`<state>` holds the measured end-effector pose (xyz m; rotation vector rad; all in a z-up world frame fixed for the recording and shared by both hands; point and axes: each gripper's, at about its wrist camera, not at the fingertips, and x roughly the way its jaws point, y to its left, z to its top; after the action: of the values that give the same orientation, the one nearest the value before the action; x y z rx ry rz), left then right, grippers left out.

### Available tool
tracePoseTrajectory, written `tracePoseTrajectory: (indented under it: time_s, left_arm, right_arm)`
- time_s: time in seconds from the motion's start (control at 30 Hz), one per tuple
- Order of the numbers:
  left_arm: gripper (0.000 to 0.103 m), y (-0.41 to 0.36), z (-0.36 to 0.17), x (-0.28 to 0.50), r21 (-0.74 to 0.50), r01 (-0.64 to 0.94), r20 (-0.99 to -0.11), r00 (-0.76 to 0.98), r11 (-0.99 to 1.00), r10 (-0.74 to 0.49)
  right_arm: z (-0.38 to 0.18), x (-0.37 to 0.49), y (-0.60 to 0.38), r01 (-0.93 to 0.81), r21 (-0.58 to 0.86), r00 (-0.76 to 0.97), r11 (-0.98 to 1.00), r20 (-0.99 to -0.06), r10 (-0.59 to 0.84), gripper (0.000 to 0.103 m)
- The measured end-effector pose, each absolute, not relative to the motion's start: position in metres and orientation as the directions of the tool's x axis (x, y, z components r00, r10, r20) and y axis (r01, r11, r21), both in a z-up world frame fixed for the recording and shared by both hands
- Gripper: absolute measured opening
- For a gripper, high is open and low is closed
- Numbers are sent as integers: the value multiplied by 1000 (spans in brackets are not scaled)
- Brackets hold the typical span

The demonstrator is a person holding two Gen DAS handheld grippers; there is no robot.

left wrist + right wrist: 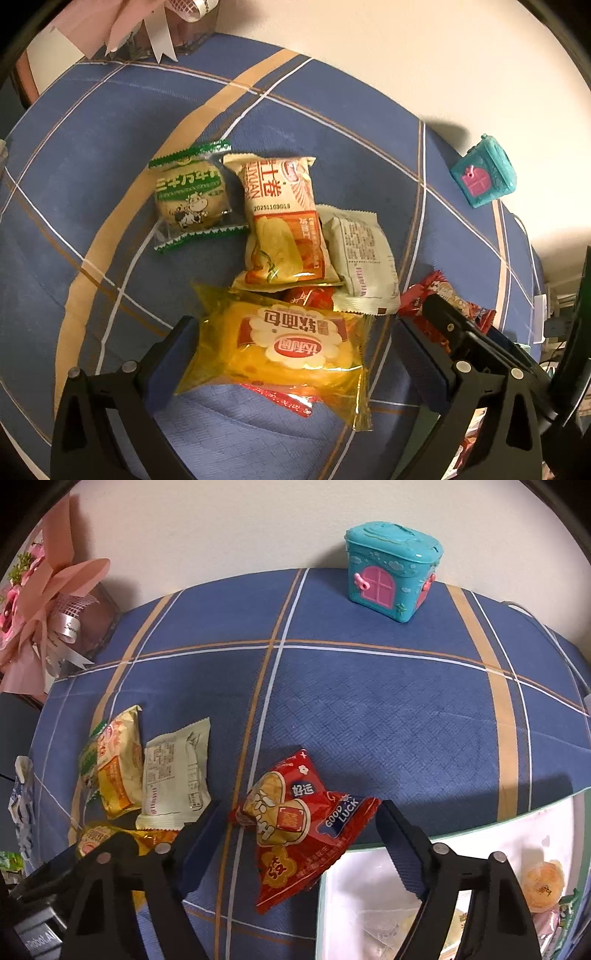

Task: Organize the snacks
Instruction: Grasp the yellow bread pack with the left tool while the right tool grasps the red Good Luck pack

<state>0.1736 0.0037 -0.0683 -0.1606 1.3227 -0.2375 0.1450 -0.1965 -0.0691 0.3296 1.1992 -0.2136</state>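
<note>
1. The left gripper (291, 354) is spread around the yellow bread packet (295, 347), seemingly not yet pinched.
2. The right gripper (295, 834) is spread astride the red snack packet (295, 823), beside the white bin (369, 864).
3. A pick-up is judged in hand; closing is called for next.
4. Farther off, other packets (280, 221) await sorting.

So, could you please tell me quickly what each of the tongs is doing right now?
Left tongs: open, straddling the yellow bread packet, pads not pressing.
Right tongs: open around the red snack packet, not gripping.

We hold the right gripper (295, 819) open around a red snack packet (295, 823) on the blue checked cloth (369, 709). The packet's lower edge overlaps a white box (332, 904).
</note>
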Motion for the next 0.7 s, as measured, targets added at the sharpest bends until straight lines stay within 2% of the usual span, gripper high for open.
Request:
tracePoseTrajectory:
  time_s: [0.2,0.3,0.7]
  left_arm:
    - [102,4,-76,174,-245,54,-942,225,968,-251]
    - [87,5,-76,174,-234,53,-943,229,971,-240]
    - [82,6,-66,169,-259,55,-930,254,964,-264]
  right_arm:
    - [-70,144,-196,339,149,364,929,-931,17,75]
    - [-71,144,-197,341,181,374,922,-926,43,64]
    - [-62,133,-199,351,207,410,913,-911,49,57]
